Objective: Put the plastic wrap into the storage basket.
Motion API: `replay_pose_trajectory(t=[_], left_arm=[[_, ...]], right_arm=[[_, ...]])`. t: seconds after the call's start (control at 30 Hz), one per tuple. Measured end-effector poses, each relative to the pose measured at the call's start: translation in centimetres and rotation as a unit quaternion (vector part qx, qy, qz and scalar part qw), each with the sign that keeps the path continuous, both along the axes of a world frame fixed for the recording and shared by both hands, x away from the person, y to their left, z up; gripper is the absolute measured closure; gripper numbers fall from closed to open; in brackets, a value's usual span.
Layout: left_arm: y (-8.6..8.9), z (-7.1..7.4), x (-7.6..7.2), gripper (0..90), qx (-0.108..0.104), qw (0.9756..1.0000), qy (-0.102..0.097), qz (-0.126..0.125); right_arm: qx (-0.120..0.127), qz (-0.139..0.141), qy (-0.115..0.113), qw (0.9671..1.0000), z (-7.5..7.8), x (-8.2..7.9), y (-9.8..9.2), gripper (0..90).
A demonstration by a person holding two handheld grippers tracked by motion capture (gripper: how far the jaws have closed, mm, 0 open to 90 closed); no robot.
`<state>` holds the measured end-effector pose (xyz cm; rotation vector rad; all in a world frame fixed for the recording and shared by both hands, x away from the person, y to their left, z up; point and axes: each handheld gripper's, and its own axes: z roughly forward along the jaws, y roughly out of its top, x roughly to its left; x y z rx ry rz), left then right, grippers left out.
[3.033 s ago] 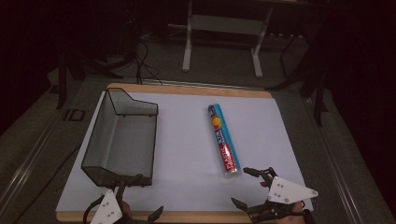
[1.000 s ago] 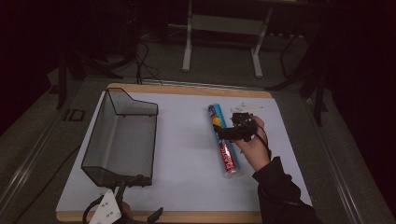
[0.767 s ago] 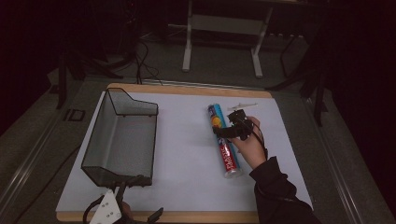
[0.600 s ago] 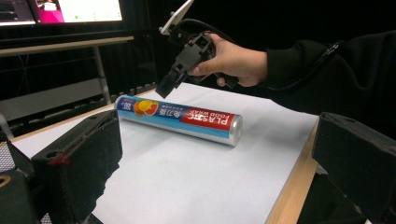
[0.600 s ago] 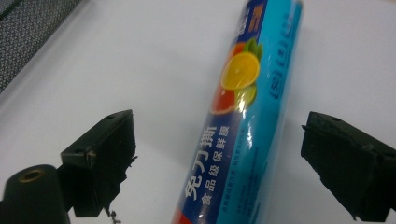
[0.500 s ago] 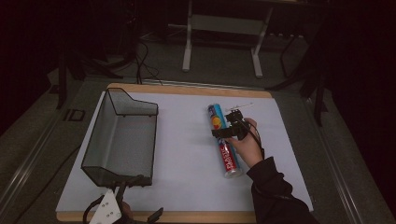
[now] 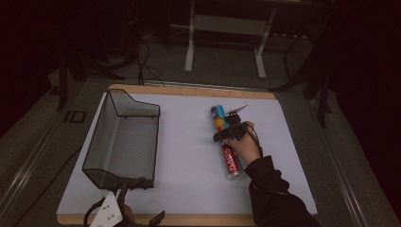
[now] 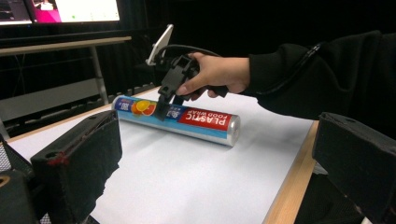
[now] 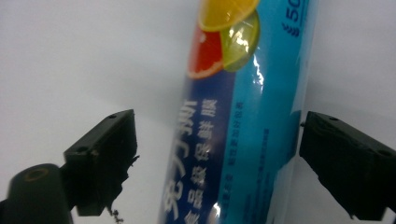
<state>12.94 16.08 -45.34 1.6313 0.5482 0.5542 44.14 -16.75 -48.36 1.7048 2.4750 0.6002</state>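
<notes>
Setting: a dark lab or recording studio.
A wooden-edged table [image 7: 265,94] under a white sheet [image 7: 189,156] is the one lit surface. Beyond the table stand a metal stand [image 7: 224,28], floor cables [image 7: 142,56] and glowing monitors [image 8: 60,10]; black surroundings enclose it.

Room dim, background black | white table sheet [image 7: 189,142] brightly lit | glare and blur on roll [image 9: 243,121]
</notes>
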Motion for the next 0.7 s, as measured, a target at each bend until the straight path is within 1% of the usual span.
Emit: replay_pose_trajectory(t=[0.1,0.17,0.23,0.3,0.33,0.37,0.4,0.5,0.53,0.57,0.6,0.67,0.7], left_arm=[[0.0,0.0,0.0,2.4,0.001,1.0,0.0,0.0],[0.0,0.0,0.0,2.4,0.001,1.0,0.0,-0.001],[0.0,0.0,0.0,2.4,0.002,1.0,0.0,-0.001],[0.0,0.0,0.0,2.4,0.001,1.0,0.0,-0.002],[0.0,0.0,0.0,2.4,0.001,1.0,0.0,-0.002],[0.0,0.0,0.0,2.4,0.001,1.0,0.0,-0.003],[0.0,0.0,0.0,2.4,0.0,1.0,0.0,-0.004],[0.0,0.0,0.0,2.4,0.0,1.0,0.001,-0.004],[0.0,0.0,0.0,2.4,0.0,1.0,0.001,-0.004],[0.0,0.0,0.0,2.4,0.001,1.0,0.0,-0.003],[0.0,0.0,0.0,2.4,0.004,1.0,0.0,-0.004],[0.0,0.0,0.0,2.4,0.004,1.0,0.0,-0.004],[0.0,0.0,0.0,2.4,0.005,1.0,-0.001,-0.004]], right_arm=[[-0.006,-0.003,0.021,0.9998,-0.6,0.5,0.1,14.0],[-0.017,-0.001,0.037,0.9992,-1.0,0.7,0.2,14.4],[-0.029,-0.003,0.046,0.9985,-1.3,1.0,0.4,15.3],[-0.037,-0.003,0.058,0.9976,-1.6,1.3,0.6,19.6],[-0.044,-0.002,0.062,0.9971,-1.8,1.4,0.6,20.0],[-0.045,-0.003,0.065,0.9968,-1.9,1.5,0.7,22.1],[-0.046,-0.006,0.071,0.9964,-2.0,1.6,0.7,22.1],[-0.048,-0.013,0.074,0.9961,-1.8,2.0,0.8,24.9],[-0.052,-0.014,0.075,0.9957,-1.8,2.1,0.9,25.4],[-0.051,-0.013,0.079,0.9955,-1.8,2.1,0.9,28.4],[-0.053,-0.013,0.084,0.995,-1.8,2.2,1.0,28.5],[-0.066,-0.01,0.089,0.9938,-1.8,2.3,1.3,28.7],[-0.074,-0.012,0.093,0.9928,-1.8,2.3,1.6,29.0]])
